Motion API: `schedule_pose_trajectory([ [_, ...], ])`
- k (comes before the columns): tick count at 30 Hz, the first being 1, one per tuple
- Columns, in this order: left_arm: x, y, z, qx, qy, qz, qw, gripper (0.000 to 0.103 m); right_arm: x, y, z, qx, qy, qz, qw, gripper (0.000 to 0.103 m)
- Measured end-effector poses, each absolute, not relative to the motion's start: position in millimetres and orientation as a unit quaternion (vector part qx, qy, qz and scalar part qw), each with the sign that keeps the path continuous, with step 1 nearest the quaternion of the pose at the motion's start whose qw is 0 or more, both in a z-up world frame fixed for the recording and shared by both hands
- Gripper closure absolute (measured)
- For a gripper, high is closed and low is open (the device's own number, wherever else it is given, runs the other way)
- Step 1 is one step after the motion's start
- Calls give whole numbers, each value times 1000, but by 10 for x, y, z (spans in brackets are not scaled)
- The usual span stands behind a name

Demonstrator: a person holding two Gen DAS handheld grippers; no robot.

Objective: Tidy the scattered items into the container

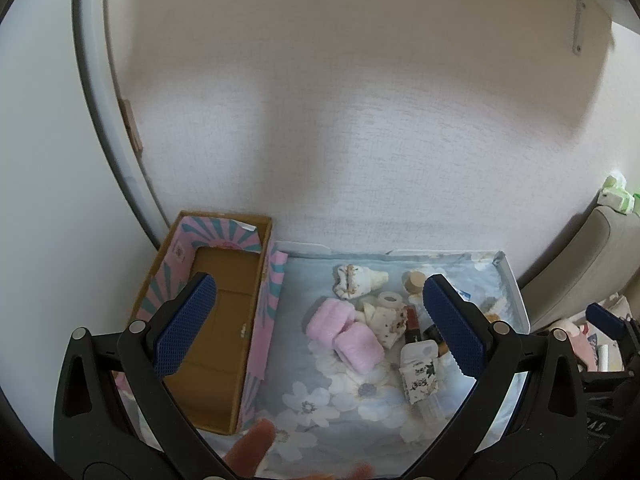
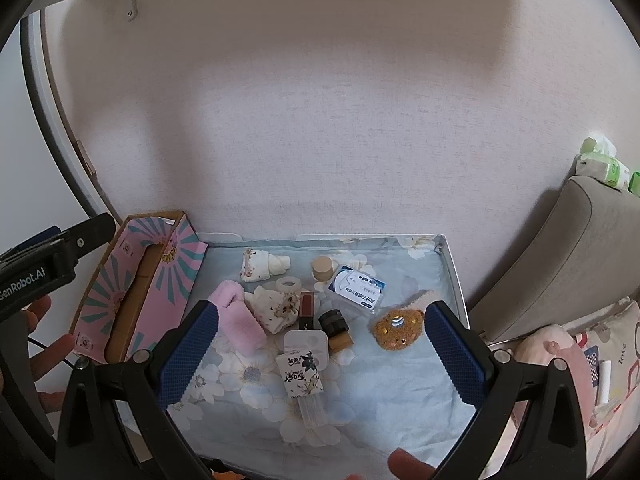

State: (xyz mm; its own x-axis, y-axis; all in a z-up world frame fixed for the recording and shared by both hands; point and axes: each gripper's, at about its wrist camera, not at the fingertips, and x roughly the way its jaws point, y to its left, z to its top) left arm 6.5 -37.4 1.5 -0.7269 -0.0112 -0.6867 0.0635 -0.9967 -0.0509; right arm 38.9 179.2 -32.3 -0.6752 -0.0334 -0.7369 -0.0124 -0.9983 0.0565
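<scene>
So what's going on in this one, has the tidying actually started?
Not yet, by the look of it. A person holds both grippers above a floral cloth, and the left gripper and right gripper are open and empty. The pink cardboard box at the left looks empty. The pink socks, lipstick, tissue packet, brown plush and tape roll lie scattered on the cloth.

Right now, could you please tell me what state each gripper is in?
Left gripper: open, holding nothing.
Right gripper: open, holding nothing.
</scene>
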Motion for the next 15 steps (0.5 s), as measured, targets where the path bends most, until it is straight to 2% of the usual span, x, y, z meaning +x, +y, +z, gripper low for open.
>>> schedule_pose_trajectory([
  [8, -19, -512, 59, 376, 62, -925, 2, 0, 388, 1993, -258, 400, -53, -915, 17, 0],
  [15, -148, -487, -221, 413, 82, -907, -9, 0, 340, 2203, -175, 382, -58, -922, 10, 0],
])
